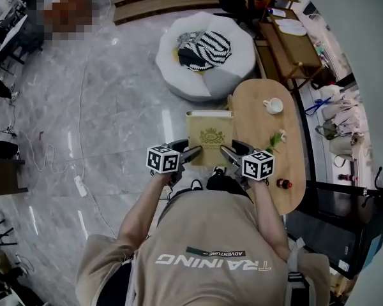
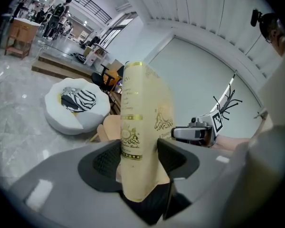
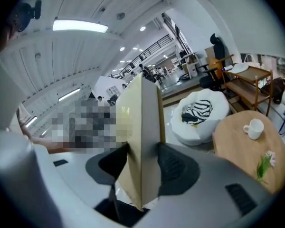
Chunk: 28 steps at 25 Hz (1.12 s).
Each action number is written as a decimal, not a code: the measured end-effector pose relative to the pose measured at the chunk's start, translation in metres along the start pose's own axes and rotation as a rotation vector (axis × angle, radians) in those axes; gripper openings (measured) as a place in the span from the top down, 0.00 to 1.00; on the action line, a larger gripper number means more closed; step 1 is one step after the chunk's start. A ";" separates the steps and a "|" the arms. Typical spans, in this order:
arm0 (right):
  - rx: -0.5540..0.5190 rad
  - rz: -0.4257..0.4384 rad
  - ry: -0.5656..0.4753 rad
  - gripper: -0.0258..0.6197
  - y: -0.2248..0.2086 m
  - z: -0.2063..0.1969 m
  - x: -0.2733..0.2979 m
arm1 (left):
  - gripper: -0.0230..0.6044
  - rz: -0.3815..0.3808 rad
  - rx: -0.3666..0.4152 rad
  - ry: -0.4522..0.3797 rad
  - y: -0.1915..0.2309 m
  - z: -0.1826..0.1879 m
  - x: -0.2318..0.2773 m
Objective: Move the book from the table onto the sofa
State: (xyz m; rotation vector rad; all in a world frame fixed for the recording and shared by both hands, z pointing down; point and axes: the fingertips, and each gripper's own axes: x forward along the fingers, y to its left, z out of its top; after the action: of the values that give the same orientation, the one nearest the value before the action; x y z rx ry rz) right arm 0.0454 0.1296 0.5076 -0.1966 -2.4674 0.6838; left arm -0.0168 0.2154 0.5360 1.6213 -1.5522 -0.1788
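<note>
Your left gripper point(image 1: 193, 153) and right gripper point(image 1: 228, 152) are both clamped on the book point(image 1: 210, 134), beside the table point(image 1: 268, 139).

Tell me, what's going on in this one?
A person holds a cream, gold-stamped book with two handheld grippers: the left gripper is shut on its left edge, the right gripper on its right edge. The book is in the air beside the wooden table, not on it. The round white sofa lies ahead; the book has not reached it.
</note>
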 end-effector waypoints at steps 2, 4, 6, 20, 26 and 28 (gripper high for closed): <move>0.012 0.022 0.000 0.64 -0.006 0.006 0.010 | 0.58 0.026 -0.002 -0.002 0.008 0.008 0.002; 0.019 0.044 -0.004 0.64 -0.016 0.015 0.016 | 0.58 0.052 -0.001 -0.006 0.013 0.020 0.007; 0.004 0.062 -0.003 0.64 -0.029 0.031 0.016 | 0.58 0.067 -0.003 -0.018 0.013 0.035 0.018; -0.001 0.173 -0.009 0.64 -0.105 0.080 0.033 | 0.58 0.172 -0.020 -0.031 0.031 0.088 0.079; 0.022 0.196 0.015 0.64 -0.124 0.092 0.048 | 0.58 0.193 -0.044 -0.035 0.046 0.103 0.092; 0.017 0.197 0.021 0.64 -0.126 0.101 0.056 | 0.58 0.188 -0.050 -0.041 0.054 0.111 0.093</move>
State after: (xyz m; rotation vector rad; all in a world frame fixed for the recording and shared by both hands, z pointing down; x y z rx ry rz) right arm -0.0562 -0.0066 0.5278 -0.4426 -2.4428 0.7798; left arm -0.1072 0.0902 0.5436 1.4319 -1.7081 -0.1481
